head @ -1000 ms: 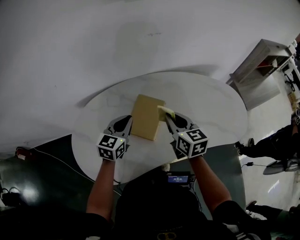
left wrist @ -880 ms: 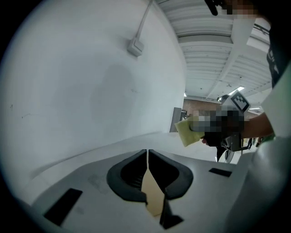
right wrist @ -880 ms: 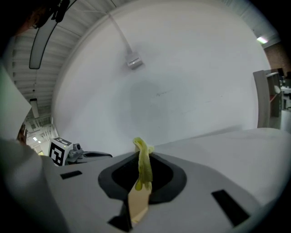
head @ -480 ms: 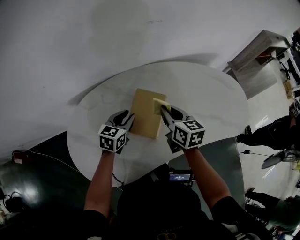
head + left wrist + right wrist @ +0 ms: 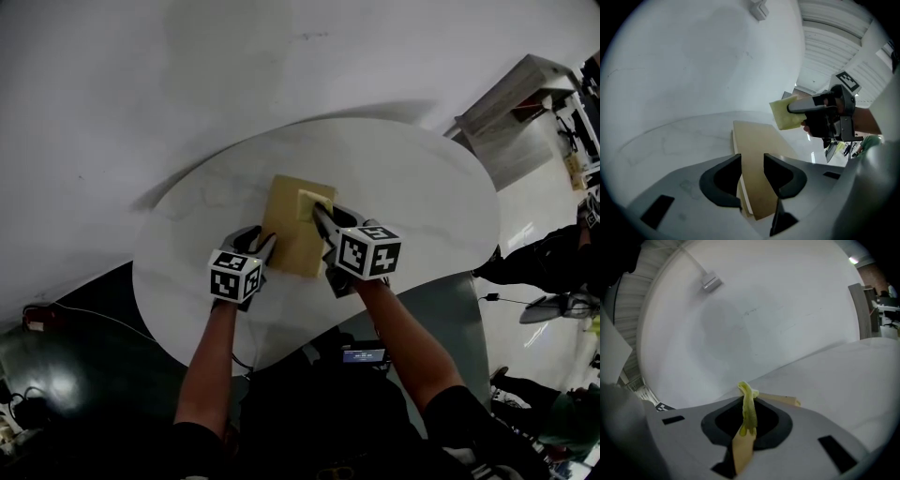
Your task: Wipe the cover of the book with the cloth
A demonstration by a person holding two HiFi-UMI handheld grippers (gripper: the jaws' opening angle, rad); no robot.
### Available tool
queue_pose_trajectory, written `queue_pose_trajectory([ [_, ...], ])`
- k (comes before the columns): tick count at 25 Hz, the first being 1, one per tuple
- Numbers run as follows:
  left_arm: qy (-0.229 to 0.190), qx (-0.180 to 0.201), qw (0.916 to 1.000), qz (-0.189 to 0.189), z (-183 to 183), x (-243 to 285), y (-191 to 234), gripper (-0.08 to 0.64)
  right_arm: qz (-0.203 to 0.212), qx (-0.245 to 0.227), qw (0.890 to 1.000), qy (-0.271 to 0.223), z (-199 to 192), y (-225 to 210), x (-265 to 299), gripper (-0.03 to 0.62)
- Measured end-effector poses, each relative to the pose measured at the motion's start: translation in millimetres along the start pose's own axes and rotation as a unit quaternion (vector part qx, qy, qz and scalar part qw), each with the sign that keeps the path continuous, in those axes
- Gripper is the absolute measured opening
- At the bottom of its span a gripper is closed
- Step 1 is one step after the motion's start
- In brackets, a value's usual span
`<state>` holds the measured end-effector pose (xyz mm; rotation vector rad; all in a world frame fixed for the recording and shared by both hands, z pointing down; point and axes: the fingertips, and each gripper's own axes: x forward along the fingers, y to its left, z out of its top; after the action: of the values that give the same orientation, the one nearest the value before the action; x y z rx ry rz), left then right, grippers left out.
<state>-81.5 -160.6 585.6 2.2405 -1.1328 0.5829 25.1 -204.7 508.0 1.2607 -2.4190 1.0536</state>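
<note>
The left gripper [image 5: 752, 169] had just been opening its dark jaws, and they stood spread with the near edge of the flat, tan, rectangular book [image 5: 757, 140] running between them. The pads did not press on it, so the gripper looked to have let go. Judging by that stance, it sat there either as a loose stop against sliding or on the point of pulling clear.

The right gripper [image 5: 747, 414] had its jaws pressed together on a small, folded yellow-green cloth [image 5: 748, 406], pinching it near one edge so that a free flap stuck out past the fingertips. That hold made sense for the job: the free part could be laid flat on the cover while the hard jaws stayed off it. In the head view the cloth hung over the far right corner of the book. Whether it already touched the cover could not be told; in the left gripper view it seemed to sit just above.

The book lay flat, cover up, near the middle of the round white marble-patterned table [image 5: 412, 187], between the two grippers and within easy reach of both arms. Wiping appeared about to start: the cover was bare and the cloth poised at a corner, a sensible place to begin a stroke along its length.
</note>
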Motion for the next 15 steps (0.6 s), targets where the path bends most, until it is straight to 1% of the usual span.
queue_pose_trajectory([
  [3, -0.001, -0.009, 0.9999, 0.006, -1, 0, 0, 0.144, 0.001, 0.009, 1.000, 0.008, -1, 1, 12, 0.089],
  [7, 0.002, -0.034, 0.9994, 0.008, -1, -1, -1, 0.127, 0.000, 0.015, 1.000, 0.021, -1, 2, 28, 0.089],
  [10, 0.009, -0.054, 0.9985, -0.007, -4, -3, -8, 0.126, -0.002, 0.017, 0.999, 0.031, -4, 2, 37, 0.089],
  [13, 0.017, -0.076, 0.9964, -0.033, -6, -4, -15, 0.126, -0.003, 0.020, 0.999, 0.040, -3, 0, 47, 0.089],
  [15, 0.018, -0.083, 0.9954, -0.043, -7, -4, -16, 0.115, -0.004, 0.022, 0.999, 0.049, -5, -1, 54, 0.089],
])
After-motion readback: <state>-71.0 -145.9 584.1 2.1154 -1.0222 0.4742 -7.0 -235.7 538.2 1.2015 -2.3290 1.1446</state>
